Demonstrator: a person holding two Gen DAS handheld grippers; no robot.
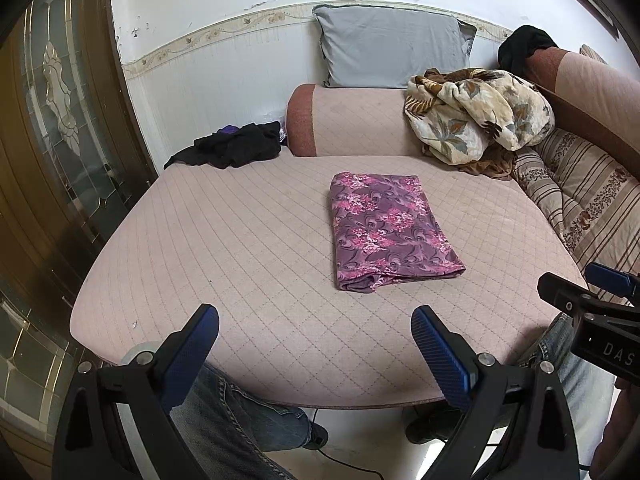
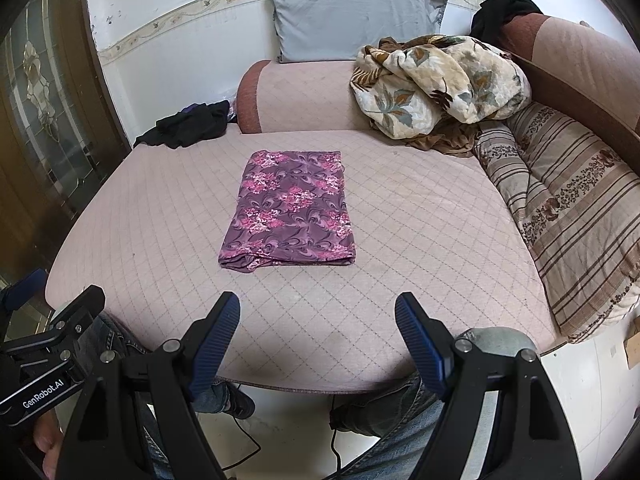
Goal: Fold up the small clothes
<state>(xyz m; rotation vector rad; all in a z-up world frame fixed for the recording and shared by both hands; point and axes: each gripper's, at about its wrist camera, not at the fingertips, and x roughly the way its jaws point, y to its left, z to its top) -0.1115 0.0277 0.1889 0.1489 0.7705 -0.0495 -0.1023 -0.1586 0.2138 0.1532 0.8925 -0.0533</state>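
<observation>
From the left wrist view, a purple cloth with pink flowers [image 1: 390, 228] lies folded into a neat, flat rectangle on the pink quilted sofa seat [image 1: 224, 240], near its middle. The seat cover is soft, with a stitched diamond pattern. The left gripper [image 1: 316, 332] hangs over the seat's near edge, well apart from the cloth, its blue ribbed fingers [image 1: 192, 344] spread wide with nothing between them. A crumpled black garment [image 1: 236, 144] sits at the seat's far left corner. A bunched leafy blanket [image 1: 476, 112] is heaped at the far right.

From the right wrist view, the folded cloth [image 2: 290, 208] lies smooth on the seat [image 2: 420, 240], its thick folded end nearest. The right gripper [image 2: 318, 322] is wide too, holding nothing, above the seat's near edge. A striped cushion [image 2: 572, 216] leans along the seat's right side. A flat grey pillow [image 2: 352, 16] stands behind the seat.
</observation>
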